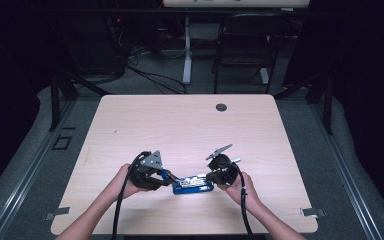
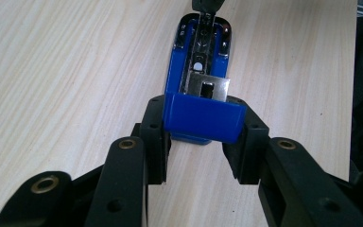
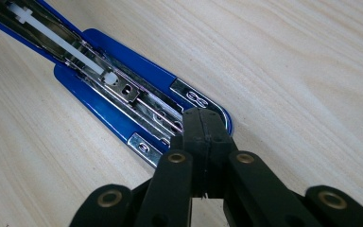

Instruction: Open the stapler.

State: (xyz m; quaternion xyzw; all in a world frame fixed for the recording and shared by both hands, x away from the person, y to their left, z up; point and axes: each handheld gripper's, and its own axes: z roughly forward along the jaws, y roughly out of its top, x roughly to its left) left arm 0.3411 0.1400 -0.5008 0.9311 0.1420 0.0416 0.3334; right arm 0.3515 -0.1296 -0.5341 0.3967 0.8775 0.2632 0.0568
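Stapler (image 1: 192,184) lies opened flat near the counter's (image 1: 180,125) six o'clock edge — left tool (image 2: 203,137) clamps its blue rear end, steadying it, while right tool (image 3: 203,130), fully closed, presses the metal channel at three o'clock.

A lab or recording studio: a bare wooden tabletop (image 1: 190,125) ringed by black curtains, with grey carpet, loose floor cables (image 1: 150,75), and a folding chair (image 1: 245,45) beyond.
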